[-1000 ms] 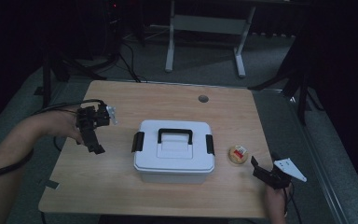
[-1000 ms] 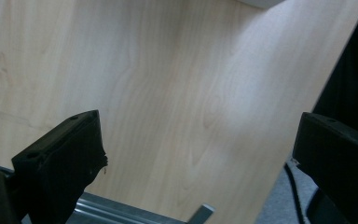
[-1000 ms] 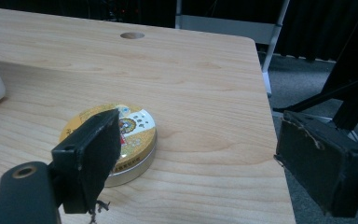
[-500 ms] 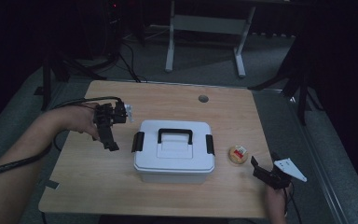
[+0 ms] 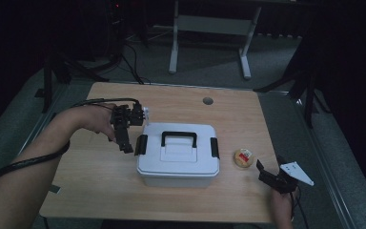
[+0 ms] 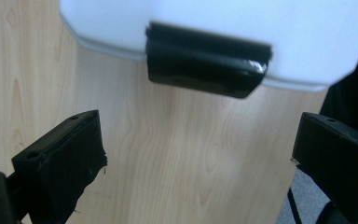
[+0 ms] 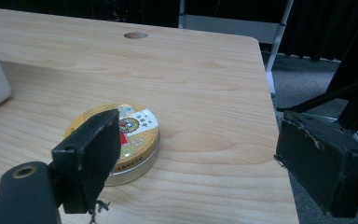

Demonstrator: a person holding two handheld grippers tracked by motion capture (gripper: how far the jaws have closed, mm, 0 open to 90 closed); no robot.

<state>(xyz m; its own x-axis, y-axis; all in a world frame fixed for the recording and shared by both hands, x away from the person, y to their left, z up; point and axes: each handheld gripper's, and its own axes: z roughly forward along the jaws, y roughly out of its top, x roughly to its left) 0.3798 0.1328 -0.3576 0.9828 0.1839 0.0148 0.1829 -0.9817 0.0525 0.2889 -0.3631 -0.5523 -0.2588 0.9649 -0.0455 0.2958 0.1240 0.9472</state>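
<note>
change: left gripper (image 5: 127, 147) has moved in from the table's left edge toward the white box (image 5: 178, 164) | left jaws spread, empty, the box's black side latch (image 6: 207, 65) just beyond them | right gripper (image 5: 266, 172) unmoved, jaws spread, the round tin (image 7: 117, 141) near its left jaw | likely next: unlatching the box
</note>
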